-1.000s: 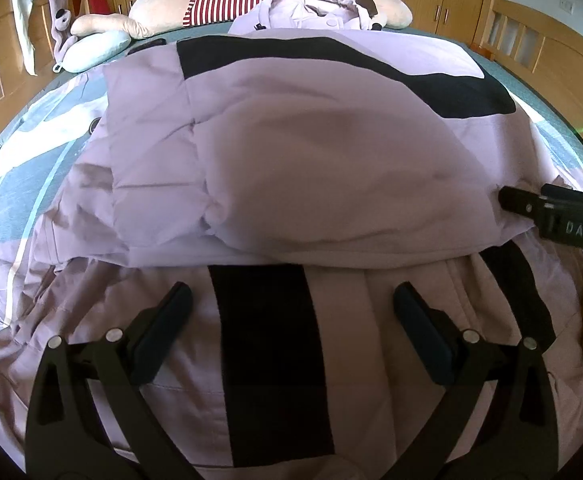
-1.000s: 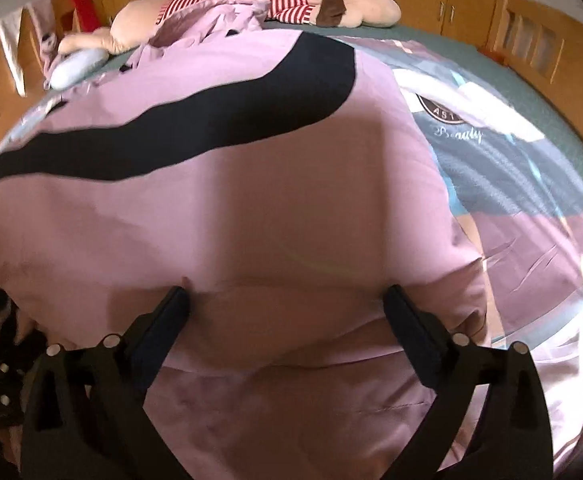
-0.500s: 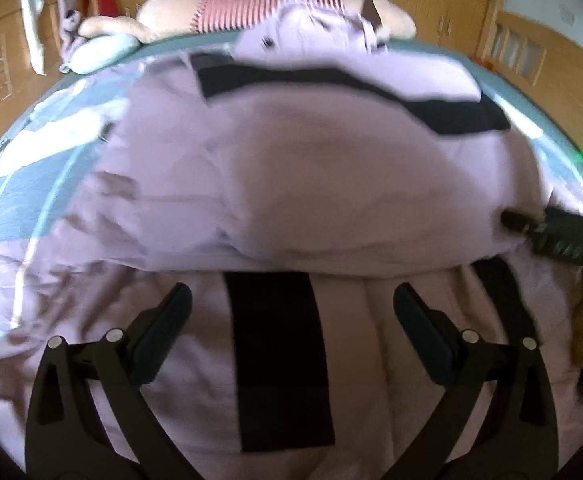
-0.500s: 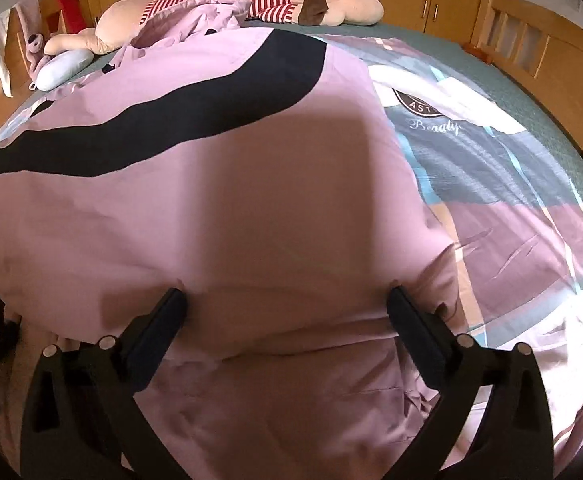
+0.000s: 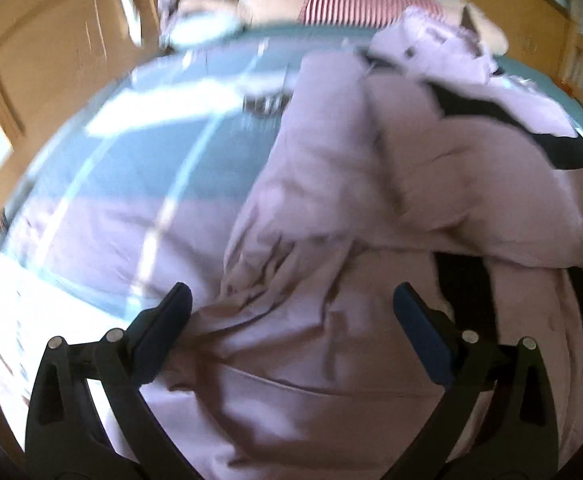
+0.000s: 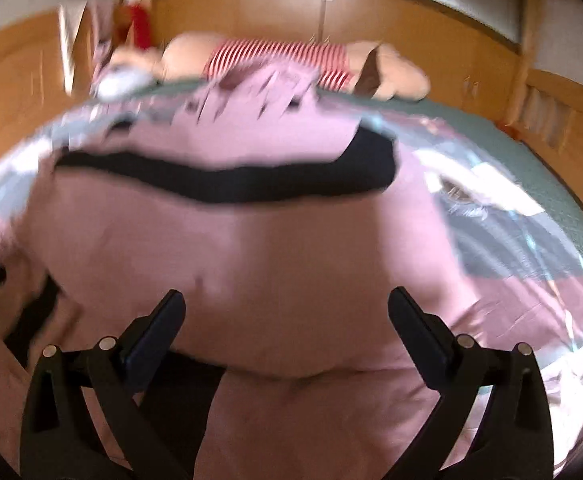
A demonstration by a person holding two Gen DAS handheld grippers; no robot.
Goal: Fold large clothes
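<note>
1. Puffy lilac coat (image 5: 371, 240) w/ black bands lies on the bed (image 5: 139, 168), partly folded, wrinkled.
2. Long axis runs toward the striped plush toy (image 6: 275, 60); hood at far end.
3. Left gripper (image 5: 291, 320), right gripper (image 6: 285, 316): jaws wide, holding nothing.

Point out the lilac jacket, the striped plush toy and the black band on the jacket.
lilac jacket (image 5: 331, 360), left wrist view, on its creased near panel.
striped plush toy (image 6: 279, 56), right wrist view, on its red-and-white middle.
black band (image 6: 251, 184), right wrist view, mid-band.
</note>
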